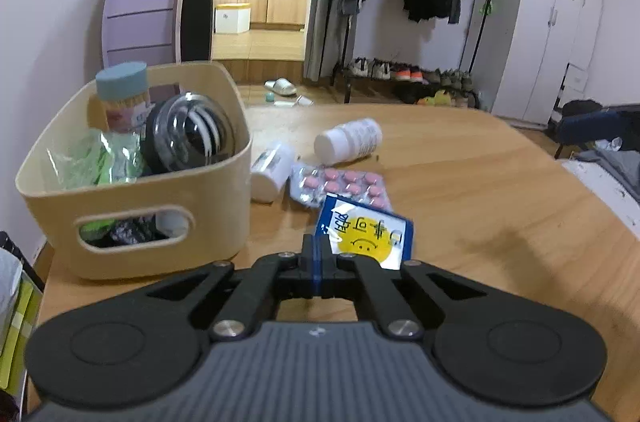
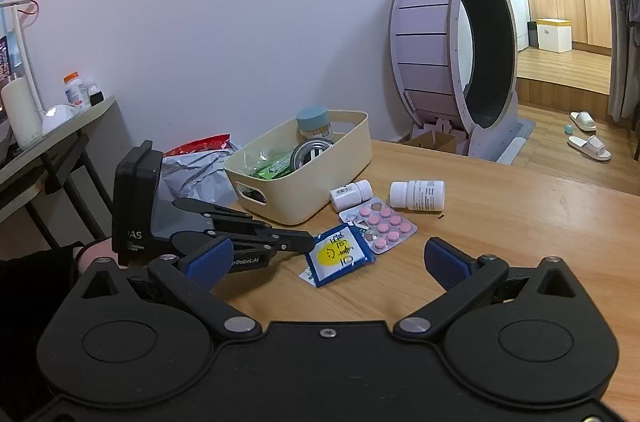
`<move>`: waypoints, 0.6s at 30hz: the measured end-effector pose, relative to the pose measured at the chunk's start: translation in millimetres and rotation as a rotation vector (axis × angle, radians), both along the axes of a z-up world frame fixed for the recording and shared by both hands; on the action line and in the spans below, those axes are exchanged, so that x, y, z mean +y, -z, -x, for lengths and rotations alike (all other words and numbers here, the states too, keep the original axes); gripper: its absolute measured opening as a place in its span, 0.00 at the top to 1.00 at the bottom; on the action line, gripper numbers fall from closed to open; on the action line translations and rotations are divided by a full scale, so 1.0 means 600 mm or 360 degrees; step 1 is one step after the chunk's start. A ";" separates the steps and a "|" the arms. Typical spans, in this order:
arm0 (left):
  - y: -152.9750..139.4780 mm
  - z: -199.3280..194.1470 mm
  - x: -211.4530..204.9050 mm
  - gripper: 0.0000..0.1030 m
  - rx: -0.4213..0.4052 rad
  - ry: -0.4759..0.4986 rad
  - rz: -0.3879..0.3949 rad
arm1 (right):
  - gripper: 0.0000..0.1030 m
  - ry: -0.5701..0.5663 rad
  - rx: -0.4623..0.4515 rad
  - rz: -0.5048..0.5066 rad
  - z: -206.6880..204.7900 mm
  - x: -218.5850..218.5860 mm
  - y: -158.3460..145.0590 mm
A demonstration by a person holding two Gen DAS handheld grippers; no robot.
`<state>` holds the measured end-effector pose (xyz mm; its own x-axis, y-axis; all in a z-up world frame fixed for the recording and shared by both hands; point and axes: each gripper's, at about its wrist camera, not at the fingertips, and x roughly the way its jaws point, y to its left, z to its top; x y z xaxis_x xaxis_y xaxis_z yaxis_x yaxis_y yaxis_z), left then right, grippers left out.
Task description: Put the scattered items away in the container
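1. Up close in the left wrist view, the left claw (image 1: 319, 264) is clenched on the near edge of a blue packet (image 1: 370, 232) with a yellow smiley face; whether the packet is lifted clear of the wooden table (image 1: 480, 190) I cannot tell. Just beyond it lies a blister of pink pills (image 1: 344, 184), then two white bottles (image 1: 348, 141) on their sides. The beige container (image 1: 132, 198) stands to the left, already holding a teal-capped jar (image 1: 122, 94), a dark round jar (image 1: 188, 134) and green wrappers (image 1: 100, 162).

2. Seen from the right wrist view, the right claw (image 2: 326, 264) is released, its blue pads (image 2: 208, 262) spread wide, above the table's near edge. The left claw (image 2: 308, 242) reaches in from the left and pinches the blue packet (image 2: 338, 254), which touches the pill blister (image 2: 382, 224). The container (image 2: 304, 178) sits behind, near the wall.
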<state>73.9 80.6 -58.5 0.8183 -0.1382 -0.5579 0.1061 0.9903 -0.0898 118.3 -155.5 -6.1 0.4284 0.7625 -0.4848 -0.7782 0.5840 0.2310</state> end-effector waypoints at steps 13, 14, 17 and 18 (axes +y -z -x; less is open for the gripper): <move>-0.111 0.030 0.005 1.00 -0.0323 -0.0003 0.0052 | 0.00 -0.0001 -0.0006 -0.0002 -0.002 0.004 0.000; -0.117 0.031 0.007 1.00 -0.0338 -0.0006 0.0060 | 0.00 -0.0002 -0.0006 -0.0001 -0.002 0.004 0.000; -0.116 0.027 0.010 1.00 -0.0284 0.0037 0.0078 | 0.00 -0.0005 -0.0006 0.0000 -0.002 0.005 0.001; -0.113 0.026 0.007 0.99 -0.0260 0.0044 0.0063 | 0.00 -0.0006 -0.0006 0.0001 -0.002 0.005 0.001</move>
<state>58.4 84.8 9.5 0.8933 -0.1815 -0.4113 0.1498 0.9828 -0.1082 119.5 -152.6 -6.8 0.4272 0.7639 -0.4837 -0.7814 0.5811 0.2276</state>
